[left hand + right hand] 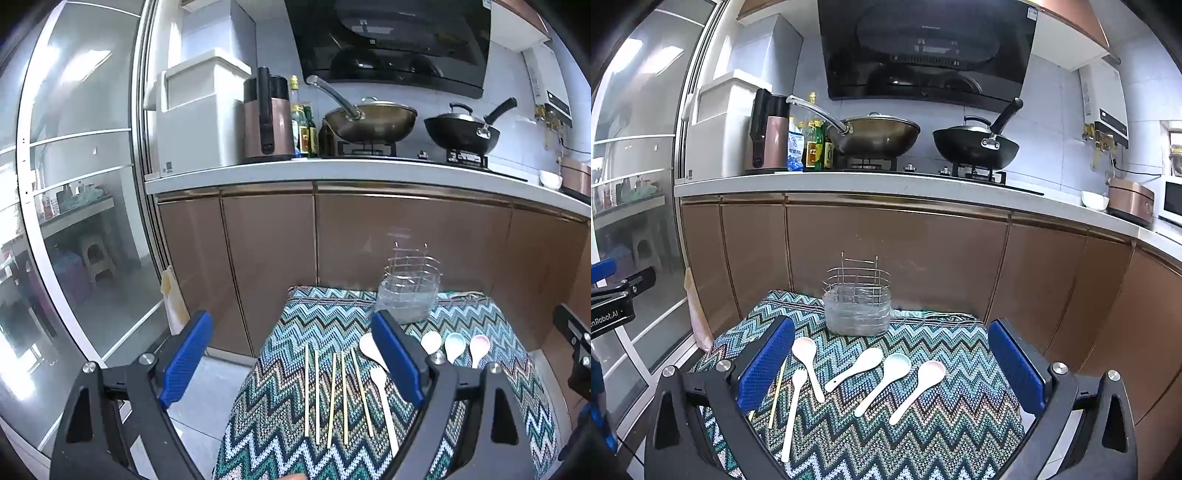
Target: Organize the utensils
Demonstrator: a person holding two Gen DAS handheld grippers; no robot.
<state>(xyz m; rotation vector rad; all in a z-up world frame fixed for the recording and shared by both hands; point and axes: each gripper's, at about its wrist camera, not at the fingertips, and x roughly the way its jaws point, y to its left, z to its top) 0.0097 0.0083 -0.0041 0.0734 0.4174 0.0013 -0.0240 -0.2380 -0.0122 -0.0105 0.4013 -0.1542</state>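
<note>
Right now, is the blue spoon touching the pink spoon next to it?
Apart. The right wrist view shows the blue spoon and pink spoon lying side by side with a strip of zigzag cloth between them.

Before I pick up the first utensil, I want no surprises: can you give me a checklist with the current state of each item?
1. Left gripper open and holding nothing: ok.
2. Right gripper open and holding nothing: ok.
3. Wire caddy upright at the far edge of the zigzag cloth: ok.
4. Caddy free of utensils: cannot tell for sure, though none stick out above its rim.
5. Chopsticks lying side by side, apart from the spoons: ok.
6. Spoons spread out without overlapping: ok in the right wrist view.
</note>
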